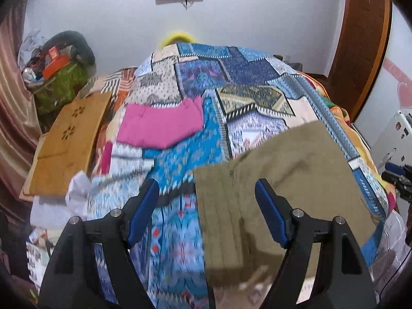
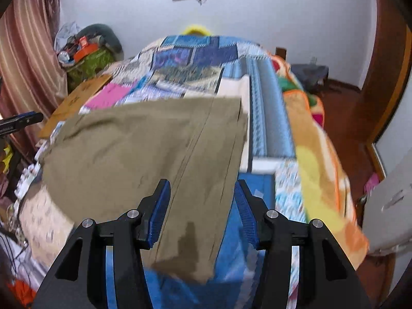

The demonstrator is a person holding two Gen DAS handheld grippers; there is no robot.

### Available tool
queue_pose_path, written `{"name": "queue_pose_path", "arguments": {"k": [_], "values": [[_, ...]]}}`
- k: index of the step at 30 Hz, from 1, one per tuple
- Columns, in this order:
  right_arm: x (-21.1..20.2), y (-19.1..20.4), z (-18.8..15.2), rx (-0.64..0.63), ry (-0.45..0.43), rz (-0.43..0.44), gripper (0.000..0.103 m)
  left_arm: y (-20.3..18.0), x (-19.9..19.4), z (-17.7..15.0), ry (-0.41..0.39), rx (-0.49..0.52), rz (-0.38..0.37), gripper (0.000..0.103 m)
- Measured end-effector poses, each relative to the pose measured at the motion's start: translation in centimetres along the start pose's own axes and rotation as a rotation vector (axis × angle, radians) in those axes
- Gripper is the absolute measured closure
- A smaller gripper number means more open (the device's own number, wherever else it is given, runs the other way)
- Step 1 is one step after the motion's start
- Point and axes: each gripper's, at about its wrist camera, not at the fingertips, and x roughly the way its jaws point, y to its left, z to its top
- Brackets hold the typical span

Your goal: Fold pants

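Observation:
The olive-brown pants (image 1: 296, 180) lie folded on the patterned bedspread at the near end of the bed; they also show in the right wrist view (image 2: 144, 159). My left gripper (image 1: 207, 200) is open above the pants' left edge, its right finger over the cloth. My right gripper (image 2: 202, 206) is open over the pants' near right corner, with the cloth between its fingers. Neither holds anything. The left gripper's tip shows at the left edge of the right wrist view (image 2: 23, 121), and the right gripper's tip shows at the right edge of the left wrist view (image 1: 396, 177).
A folded pink garment (image 1: 162, 123) lies on the bedspread (image 1: 244, 82) farther back. A wooden board (image 1: 67, 139) rests at the bed's left edge, with a cluttered green basket (image 1: 61, 82) behind it. A brown door (image 1: 360, 38) stands at right.

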Motion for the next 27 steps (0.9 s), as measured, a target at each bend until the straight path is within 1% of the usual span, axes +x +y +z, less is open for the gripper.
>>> {"name": "queue_pose_path", "arguments": {"k": [2,3,4,6,10,13,15,18,20,22,24,25,27], "values": [[0.6,-0.4,1.5,-0.005,-0.018,-0.006,0.055,0.0,1.0,0.9,-0.001,0.011,0.017,0.026],[1.2,-0.7,2.5,-0.006,-0.029,-0.018,0.054,0.1,1.8,1.4,0.006,0.012,0.021,0.025],[1.5,-0.8,2.8,-0.004,-0.034,-0.023,0.051,0.4,2.9,1.8,0.02,0.007,0.02,0.025],[2.9,-1.4,4.3,0.003,-0.042,-0.022,0.051,0.8,4.8,2.2,0.05,-0.009,0.009,0.025],[5.8,-2.1,6.5,-0.005,-0.042,-0.024,0.051,1.2,8.4,2.4,0.123,-0.033,-0.024,0.025],[8.7,-2.7,8.0,-0.009,-0.033,-0.013,0.051,1.0,10.8,2.0,0.173,-0.016,-0.03,0.026],[10.9,-3.1,8.8,0.005,-0.034,-0.034,0.051,0.7,12.0,1.5,0.195,-0.003,-0.029,0.025],[13.7,-3.7,9.5,0.021,-0.03,-0.024,0.051,0.9,13.1,1.2,0.199,-0.022,-0.056,0.025],[15.8,-3.7,9.7,0.024,0.01,-0.002,0.052,1.5,13.6,1.0,0.2,-0.05,-0.073,0.023],[17.2,-3.6,9.7,0.006,0.043,-0.009,0.052,1.8,13.9,0.8,0.189,-0.07,-0.062,0.022],[18.9,-3.4,9.4,-0.016,0.079,-0.063,0.052,1.8,14.1,0.6,0.18,-0.076,-0.034,0.022],[19.6,-3.4,9.1,-0.018,0.101,-0.07,0.052,1.7,14.2,0.4,0.168,-0.079,-0.008,0.022],[20.2,-3.9,8.7,-0.003,0.114,-0.063,0.051,1.7,14.4,0.3,0.163,-0.089,0.012,0.022]]}}
